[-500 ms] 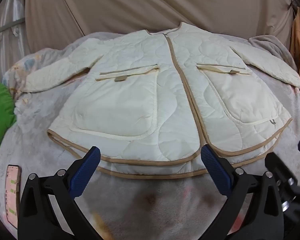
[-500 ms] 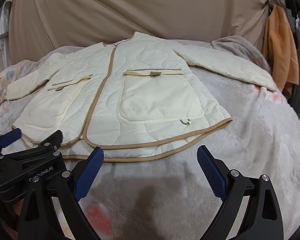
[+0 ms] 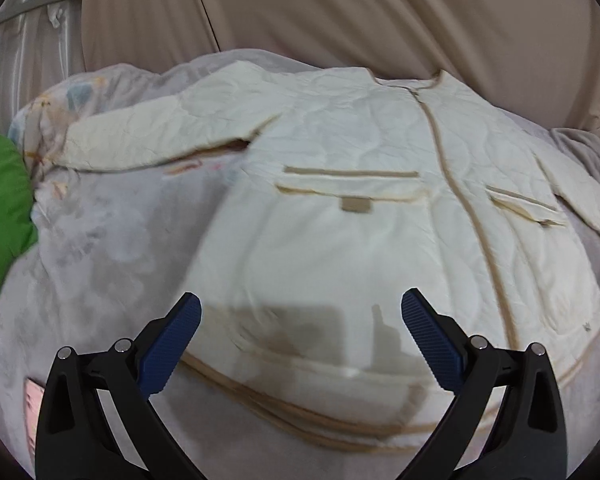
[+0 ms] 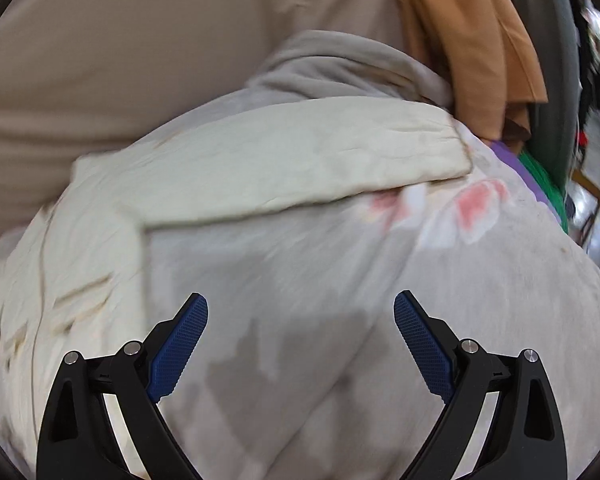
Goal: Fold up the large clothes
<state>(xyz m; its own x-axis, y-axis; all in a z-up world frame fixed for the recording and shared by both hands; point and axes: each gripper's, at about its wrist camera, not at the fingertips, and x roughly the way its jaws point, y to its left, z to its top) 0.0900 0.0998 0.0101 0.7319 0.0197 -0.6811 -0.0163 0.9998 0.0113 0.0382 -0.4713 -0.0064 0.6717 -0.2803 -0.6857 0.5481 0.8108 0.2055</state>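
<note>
A cream quilted jacket [image 3: 340,208] with tan trim lies flat, front up, on a grey blanket [image 3: 112,248]. Its left sleeve [image 3: 152,136] stretches out to the left in the left wrist view. My left gripper [image 3: 300,320] is open and empty, just above the jacket's lower left pocket and hem. In the right wrist view the jacket's right sleeve [image 4: 300,160] runs across the blanket [image 4: 320,280] to the right. My right gripper [image 4: 300,320] is open and empty over bare blanket below that sleeve, right of the jacket body [image 4: 80,260].
A beige curtain [image 3: 340,12] hangs behind the bed. A green cushion [image 3: 0,208] lies at the left edge. An orange garment [image 4: 472,40] hangs at the back right, with a grey cloth [image 4: 340,64] bunched below it. Clutter shows at the far right.
Both grippers have moved forward and apart: the left one toward the jacket's left side, the right one swung right toward the right sleeve. Both stay open.
</note>
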